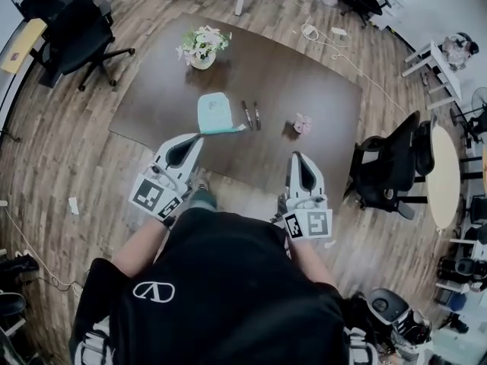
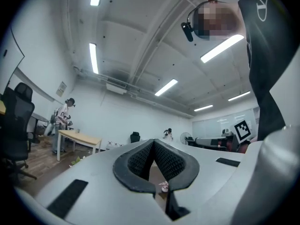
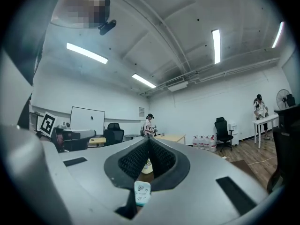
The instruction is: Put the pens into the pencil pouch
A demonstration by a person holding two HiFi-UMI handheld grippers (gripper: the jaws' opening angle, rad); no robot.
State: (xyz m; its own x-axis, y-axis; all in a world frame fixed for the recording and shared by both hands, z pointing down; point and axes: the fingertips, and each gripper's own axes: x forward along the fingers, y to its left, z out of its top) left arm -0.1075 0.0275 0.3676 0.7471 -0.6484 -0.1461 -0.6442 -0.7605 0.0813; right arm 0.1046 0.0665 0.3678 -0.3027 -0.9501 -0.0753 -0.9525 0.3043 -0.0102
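A teal pencil pouch (image 1: 214, 113) lies flat on the dark brown table (image 1: 304, 82). Just to its right, two dark pens (image 1: 247, 115) (image 1: 257, 115) lie side by side. My left gripper (image 1: 199, 137) hovers at the table's near edge, its tip close to the pouch's near corner, jaws shut and empty. My right gripper (image 1: 295, 157) is over the near edge too, further right, also shut and empty. In the left gripper view the shut jaws meet at the gripper's tip (image 2: 153, 142). In the right gripper view the pouch (image 3: 142, 192) shows small below the shut gripper (image 3: 149, 139).
A pot of pale flowers (image 1: 202, 46) stands at the table's far left, and a small pink flower ornament (image 1: 302, 123) sits right of the pens. Black office chairs stand at the right (image 1: 388, 166) and far left (image 1: 76, 33). A round wooden table (image 1: 444, 177) is further right.
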